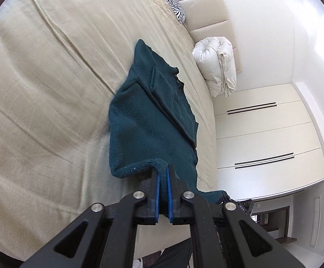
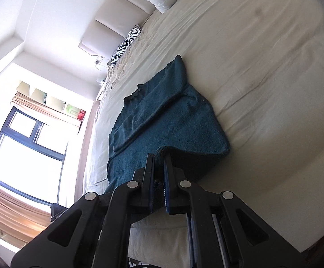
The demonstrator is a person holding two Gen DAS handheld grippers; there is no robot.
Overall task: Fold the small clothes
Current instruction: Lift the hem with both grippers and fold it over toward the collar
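A dark teal knit sweater (image 1: 148,120) lies on the beige bed sheet (image 1: 50,78) with its sleeves folded in over the body. My left gripper (image 1: 163,169) is shut on the sweater's bottom hem and lifts it off the sheet. In the right wrist view the same sweater (image 2: 162,116) stretches away from me. My right gripper (image 2: 159,156) is shut on the hem at its other corner, also raised. The collar end rests flat on the bed.
A rolled white duvet (image 1: 217,64) and a zebra-print pillow (image 1: 173,2) lie at the head of the bed by the padded headboard (image 1: 211,22). White wardrobe doors (image 1: 262,134) stand beside the bed. A window (image 2: 23,151) is on the other side.
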